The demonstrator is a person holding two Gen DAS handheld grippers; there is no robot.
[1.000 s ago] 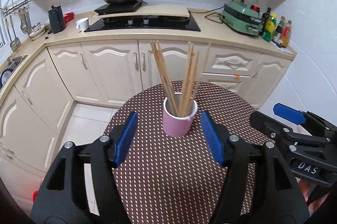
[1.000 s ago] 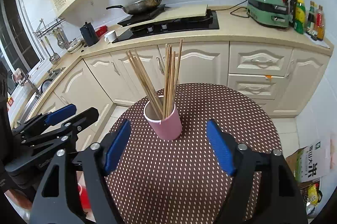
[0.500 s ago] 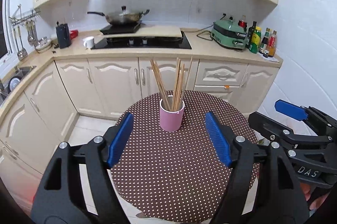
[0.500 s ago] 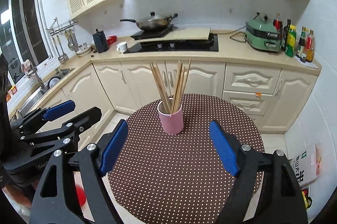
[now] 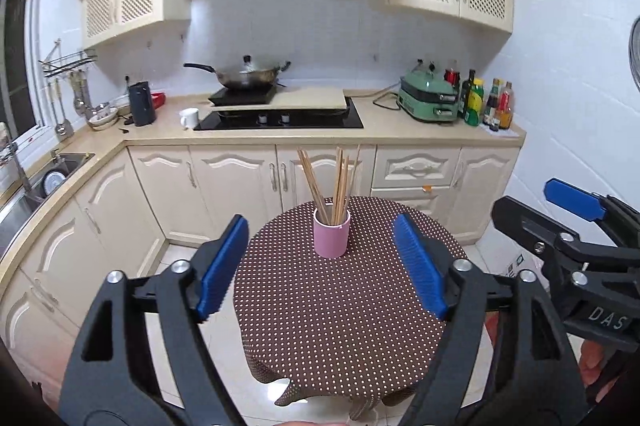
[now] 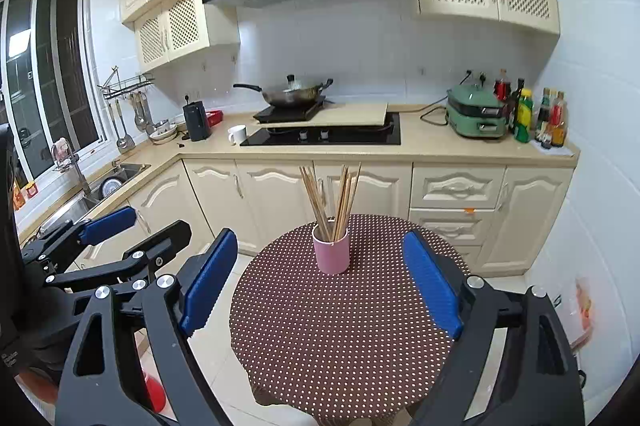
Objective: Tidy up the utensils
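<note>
Standing ahead of and below both tongs, the round table (image 5: 344,322) with its dotted brown cloth carries a single pink cup (image 5: 331,232) near its far edge. The chopsticks (image 5: 334,181) stand bundled in that cup, long axes near upright and fanning slightly outward at the top.

The left gripper (image 5: 320,266) frames the cup between its blue pads, with the cup well apart beyond the fingertips. Its jaws are opening and nothing lies between them. The right gripper (image 6: 326,284) shows the same layout: cup straight ahead, well apart, jaws opening, nothing held. Each gripper appears at the edge of the other's view, side by side. Neither is clearly nearer to the cup; any return approach would run forward and down toward it.

Compared with one second earlier, the cup appears smaller and farther off in both views, the whole tabletop now fits in frame, and both pairs of pads stand wider. Judgement: the chopsticks are stowed and the hands are withdrawing.
</note>
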